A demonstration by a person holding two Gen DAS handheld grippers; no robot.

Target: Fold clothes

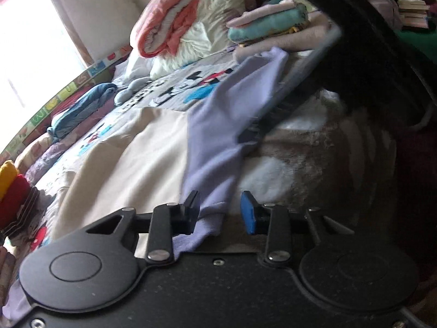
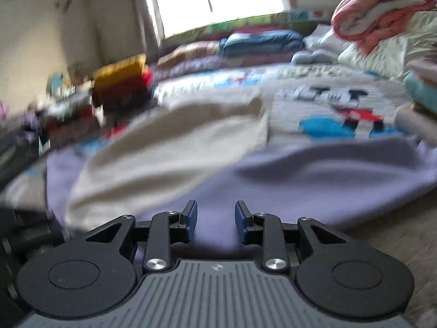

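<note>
A garment with a cream panel (image 1: 131,164) and a lavender panel (image 1: 218,125) lies spread on the cartoon-print quilt (image 1: 191,82). My left gripper (image 1: 220,211) sits at the garment's near lavender edge. Its jaws stand apart, with a strip of lavender cloth lying loose between them. My right gripper (image 1: 247,136) reaches in from the right, fingertips at the lavender panel's right edge. In the blurred right wrist view the right gripper (image 2: 215,220) hovers over the lavender cloth (image 2: 327,175), jaws apart, the cream panel (image 2: 164,147) beyond.
A folded pink and teal stack (image 1: 267,27) and a rolled pink-and-white duvet (image 1: 174,22) sit at the bed's head. A blue garment (image 1: 82,106) lies by the far edge. Yellow and red folded clothes (image 1: 11,186) are at the left, with a furry brown-white blanket (image 1: 300,150) to the right.
</note>
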